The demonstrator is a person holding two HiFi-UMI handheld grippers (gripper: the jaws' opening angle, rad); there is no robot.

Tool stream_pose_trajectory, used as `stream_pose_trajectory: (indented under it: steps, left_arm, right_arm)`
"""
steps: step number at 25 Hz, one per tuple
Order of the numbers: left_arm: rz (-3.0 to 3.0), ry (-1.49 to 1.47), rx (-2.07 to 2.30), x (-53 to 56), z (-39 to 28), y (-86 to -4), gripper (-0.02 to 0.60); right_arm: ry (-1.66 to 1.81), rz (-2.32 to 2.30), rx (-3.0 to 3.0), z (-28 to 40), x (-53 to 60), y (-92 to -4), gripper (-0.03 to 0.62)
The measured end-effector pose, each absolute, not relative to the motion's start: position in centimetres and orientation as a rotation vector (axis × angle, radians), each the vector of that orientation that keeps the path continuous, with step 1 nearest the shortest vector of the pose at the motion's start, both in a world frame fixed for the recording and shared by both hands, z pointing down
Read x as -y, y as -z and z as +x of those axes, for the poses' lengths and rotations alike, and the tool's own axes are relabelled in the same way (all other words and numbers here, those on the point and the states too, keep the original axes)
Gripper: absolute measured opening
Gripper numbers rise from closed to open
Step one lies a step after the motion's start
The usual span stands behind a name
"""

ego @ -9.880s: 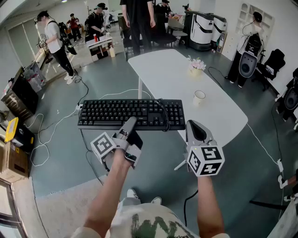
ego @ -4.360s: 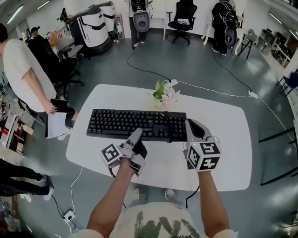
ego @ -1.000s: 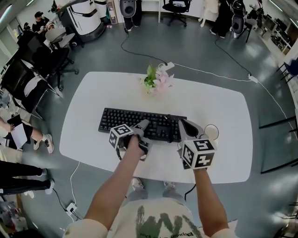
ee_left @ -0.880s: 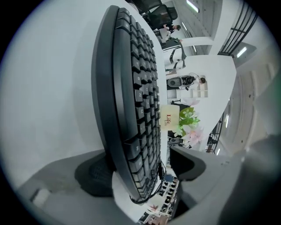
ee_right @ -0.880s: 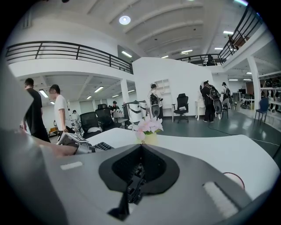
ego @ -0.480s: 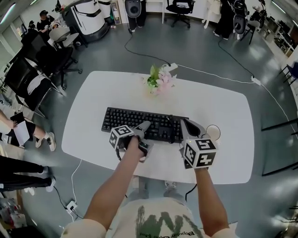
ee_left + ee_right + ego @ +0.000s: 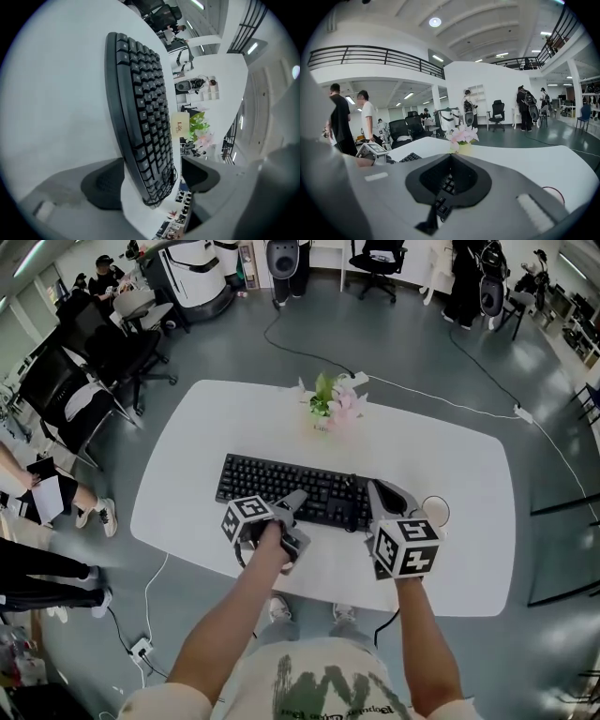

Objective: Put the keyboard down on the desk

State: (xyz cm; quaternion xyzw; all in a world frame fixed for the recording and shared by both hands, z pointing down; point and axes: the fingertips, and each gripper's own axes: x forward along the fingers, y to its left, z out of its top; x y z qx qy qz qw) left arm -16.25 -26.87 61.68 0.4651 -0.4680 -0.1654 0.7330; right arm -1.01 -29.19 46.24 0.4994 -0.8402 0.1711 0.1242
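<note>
The black keyboard lies lengthwise across the middle of the white desk, its cable bunched near the right end. My left gripper stands open around its front edge. In the left gripper view the keyboard runs between the two pads, with white desk showing between it and the right-hand pad. My right gripper is at the keyboard's right end. In the right gripper view its jaws are shut on the keyboard, with only a strip of keys showing in the slit.
A small pot of pink flowers stands behind the keyboard, and a white cup sits just right of my right gripper. Black office chairs and people stand left of the desk. Cables run over the grey floor.
Ten seconds ago both grippers held the keyboard in the air beside the desk; it is now down over the desk's middle. In the last second nothing visibly moves but the camera.
</note>
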Motion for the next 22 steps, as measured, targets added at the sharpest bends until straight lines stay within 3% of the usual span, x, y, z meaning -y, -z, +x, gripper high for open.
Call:
stream_pose_trajectory:
  steps: [3, 11, 22]
  left_arm:
    - [1.068, 0.355, 1.05, 27.1, -17.2, -60.9, 0.391]
    - [1.261, 0.352, 1.133, 28.9, -20.0, -57.2, 0.288]
    - [1.753, 0.207, 1.262, 32.7, -20.5, -48.6, 0.224]
  right_arm:
    - [-0.491, 1.446, 2.458, -1.3, 29.5, -45.9, -0.002]
    - [-0.449, 1.437, 2.489, -1.8, 30.3, -44.5, -0.002]
    - [-0.361, 1.459, 2.516, -1.2, 31.2, -41.4, -0.002]
